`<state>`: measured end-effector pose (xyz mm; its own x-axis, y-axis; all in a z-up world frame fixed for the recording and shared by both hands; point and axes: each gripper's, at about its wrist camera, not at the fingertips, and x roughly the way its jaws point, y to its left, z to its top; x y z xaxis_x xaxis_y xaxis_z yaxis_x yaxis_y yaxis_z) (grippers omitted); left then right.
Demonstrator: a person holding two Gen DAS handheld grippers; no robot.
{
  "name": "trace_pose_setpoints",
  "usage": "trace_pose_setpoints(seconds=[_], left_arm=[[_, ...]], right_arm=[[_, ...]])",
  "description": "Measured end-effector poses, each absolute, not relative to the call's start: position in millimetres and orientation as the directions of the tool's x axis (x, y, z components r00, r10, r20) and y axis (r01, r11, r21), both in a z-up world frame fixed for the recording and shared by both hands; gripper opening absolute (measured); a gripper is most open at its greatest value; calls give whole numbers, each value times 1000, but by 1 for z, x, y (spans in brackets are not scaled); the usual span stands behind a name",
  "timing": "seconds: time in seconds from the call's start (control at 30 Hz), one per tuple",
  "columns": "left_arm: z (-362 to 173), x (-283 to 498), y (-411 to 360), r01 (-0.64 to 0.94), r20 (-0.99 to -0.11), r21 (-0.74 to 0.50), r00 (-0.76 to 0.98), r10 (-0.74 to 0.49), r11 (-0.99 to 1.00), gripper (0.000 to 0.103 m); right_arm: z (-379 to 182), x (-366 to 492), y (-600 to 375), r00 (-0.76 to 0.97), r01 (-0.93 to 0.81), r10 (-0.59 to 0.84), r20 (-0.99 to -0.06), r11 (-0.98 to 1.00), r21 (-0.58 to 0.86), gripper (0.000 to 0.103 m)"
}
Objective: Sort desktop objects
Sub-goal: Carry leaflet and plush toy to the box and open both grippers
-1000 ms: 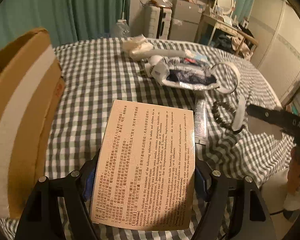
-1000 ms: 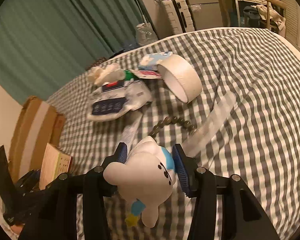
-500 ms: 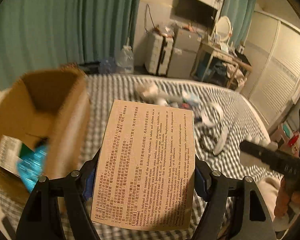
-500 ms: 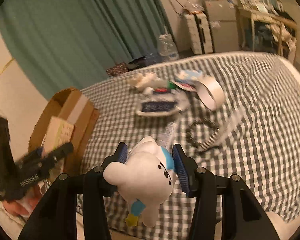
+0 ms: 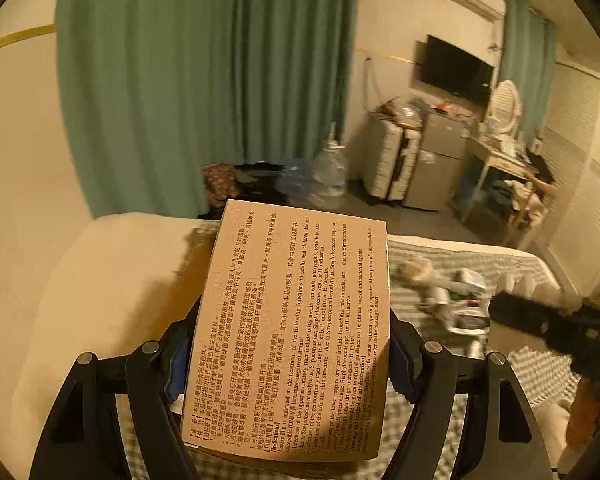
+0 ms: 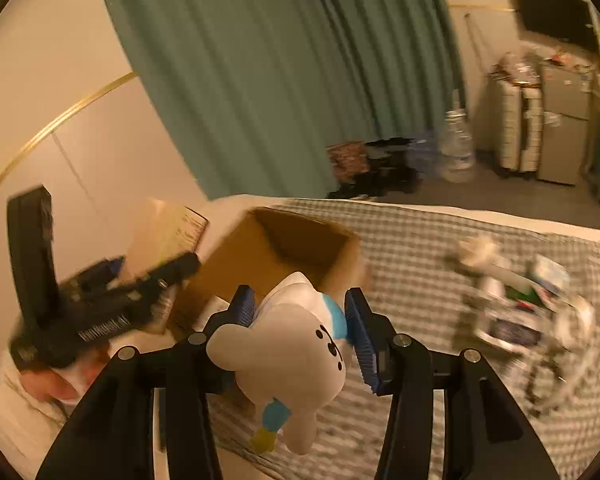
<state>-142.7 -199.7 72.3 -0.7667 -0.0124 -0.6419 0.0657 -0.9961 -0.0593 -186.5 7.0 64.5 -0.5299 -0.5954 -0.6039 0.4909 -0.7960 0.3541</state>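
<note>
Medicine box (image 5: 292, 332) sits pinched flat between the pads of the left hand-held gripper (image 5: 288, 364), raised above the cardboard box (image 6: 284, 256) on the checked bed (image 6: 420, 248). Right hand-held gripper (image 6: 300, 328) clamps a white plush toy (image 6: 288, 352) (blue trim) just in front of that box; the remaining clutter (image 6: 528, 312) lies well apart

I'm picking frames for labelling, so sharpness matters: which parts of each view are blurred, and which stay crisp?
Left wrist view: the medicine box is crisp, its print readable; the clutter on the checked cloth is smeared. Right wrist view: the plush toy is sharp; the cardboard box and left gripper are motion-blurred.
</note>
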Motion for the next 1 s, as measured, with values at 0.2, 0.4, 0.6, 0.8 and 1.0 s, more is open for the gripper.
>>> trace_pose_setpoints(seconds=[0.2,0.4,0.6,0.8,1.0], left_arm=[[23,-168,-238,110,-681,-67,-732,-35,-992,78],[-21,-189,-259,96,-726,-123,-687,24,-988,78],[-28,-189,-264,25,-714,-147,-695,88,-989,103],[-26,-174,-259,9,-704,-160,-702,107,-987,103],[-5,-156,-231,-13,-687,-141,-719,107,-990,103]], right_arm=[[27,-234,-60,-450,500,-590,-671,-788,358,47],[-8,-266,-85,-430,488,-573,-697,-798,354,49],[8,-264,-76,-640,441,-481,-599,-869,225,81],[31,-239,-68,-751,386,-362,-552,-919,78,81],[58,-193,-35,-761,413,-390,-519,-907,77,81]])
